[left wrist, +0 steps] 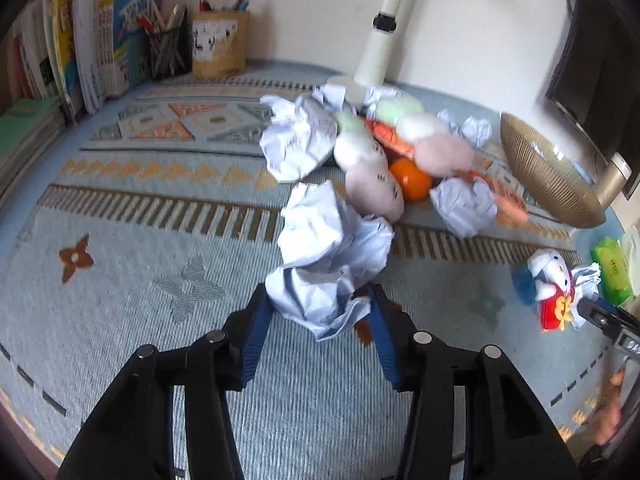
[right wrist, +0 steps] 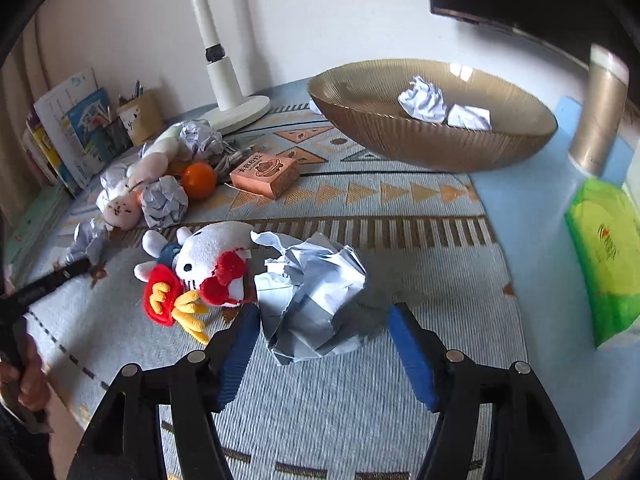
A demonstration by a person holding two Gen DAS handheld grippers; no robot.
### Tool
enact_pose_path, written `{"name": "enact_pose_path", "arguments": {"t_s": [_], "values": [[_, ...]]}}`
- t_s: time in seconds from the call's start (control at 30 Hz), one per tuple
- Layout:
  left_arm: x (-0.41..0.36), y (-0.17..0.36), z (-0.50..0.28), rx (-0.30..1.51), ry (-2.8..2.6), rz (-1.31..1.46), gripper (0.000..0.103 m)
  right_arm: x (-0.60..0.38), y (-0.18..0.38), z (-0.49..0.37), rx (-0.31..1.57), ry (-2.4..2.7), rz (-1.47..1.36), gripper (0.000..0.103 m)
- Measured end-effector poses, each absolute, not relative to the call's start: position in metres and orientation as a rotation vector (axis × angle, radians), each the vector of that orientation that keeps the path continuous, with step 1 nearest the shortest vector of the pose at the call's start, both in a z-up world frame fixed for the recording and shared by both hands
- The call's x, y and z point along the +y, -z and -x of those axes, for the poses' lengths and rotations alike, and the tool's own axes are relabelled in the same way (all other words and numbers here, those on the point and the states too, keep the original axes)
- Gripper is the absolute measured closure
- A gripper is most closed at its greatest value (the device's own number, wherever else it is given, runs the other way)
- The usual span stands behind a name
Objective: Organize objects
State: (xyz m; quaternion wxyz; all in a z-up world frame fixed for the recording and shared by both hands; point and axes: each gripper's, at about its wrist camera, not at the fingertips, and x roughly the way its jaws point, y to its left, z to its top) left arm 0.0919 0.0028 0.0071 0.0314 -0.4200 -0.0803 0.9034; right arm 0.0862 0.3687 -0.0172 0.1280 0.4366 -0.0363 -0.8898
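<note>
My left gripper [left wrist: 320, 312] is shut on a crumpled white paper ball [left wrist: 320, 296], with another paper ball [left wrist: 332, 232] just beyond it. My right gripper [right wrist: 320, 320] is open around a large crumpled paper ball [right wrist: 312, 296] lying on the mat; its left pad touches the paper, the right pad stands apart. A white cat plush with a red bow [right wrist: 208, 268] lies just left of that ball. A gold ribbed bowl [right wrist: 440, 140] at the back right holds two paper balls [right wrist: 424, 98]. More paper balls, plush toys and an orange [left wrist: 410, 180] are piled beyond the left gripper.
A white lamp stand [right wrist: 236, 108] is at the back. Books and pen holders [left wrist: 216, 44] line the left wall. A small pink box [right wrist: 266, 174] lies mid-mat. A green packet [right wrist: 608, 252] and a gold cylinder [right wrist: 600, 120] are at the right.
</note>
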Motion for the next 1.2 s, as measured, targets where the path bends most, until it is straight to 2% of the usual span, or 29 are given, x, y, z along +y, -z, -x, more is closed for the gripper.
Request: {"name": "enact_pose_path", "arguments": {"t_s": [0.03, 0.07, 0.1, 0.13, 0.27, 0.37, 0.4, 0.43, 0.47, 0.77, 0.97, 1.2], "values": [[0.004, -0.007, -0.092, -0.252, -2.776, 1.293, 0.049, 0.372, 0.018, -0.086, -0.139, 2.577, -1.277, 0.037], [0.006, -0.007, -0.091, -0.254, -2.768, 1.288, 0.037, 0.374, 0.018, -0.085, -0.17, 2.568, -1.284, 0.037], [0.008, -0.007, -0.09, -0.257, -2.753, 1.289, 0.021, 0.376, 0.019, -0.085, -0.197, 2.559, -1.293, 0.037], [0.01, -0.007, -0.09, -0.253, -2.753, 1.292, 0.017, 0.377, 0.019, -0.084, -0.213, 2.552, -1.3, 0.037], [0.019, -0.01, -0.086, -0.183, -2.785, 1.295, 0.017, 0.372, 0.017, -0.077, -0.267, 2.546, -1.312, 0.037], [0.02, -0.011, -0.082, -0.17, -2.801, 1.31, 0.02, 0.363, 0.015, -0.074, -0.219, 2.59, -1.307, 0.037], [0.019, -0.012, -0.083, -0.182, -2.801, 1.282, 0.032, 0.36, 0.014, -0.074, -0.195, 2.609, -1.3, 0.044], [0.017, -0.013, -0.083, -0.186, -2.797, 1.277, 0.042, 0.359, 0.013, -0.075, -0.178, 2.621, -1.288, 0.044], [0.017, -0.012, -0.082, -0.18, -2.796, 1.282, 0.065, 0.358, 0.011, -0.077, -0.165, 2.627, -1.266, 0.046], [0.03, -0.048, -0.09, -0.209, -2.808, 1.143, 0.065, 0.385, -0.033, -0.097, -0.271, 2.637, -1.032, 0.047], [0.074, -0.1, -0.08, -0.174, -2.767, 0.943, 0.066, 0.413, -0.073, -0.1, -0.26, 2.761, -0.873, 0.047], [0.141, -0.142, -0.046, -0.142, -2.665, 0.819, 0.066, 0.444, -0.09, -0.079, -0.318, 2.88, -0.832, 0.047]]}}
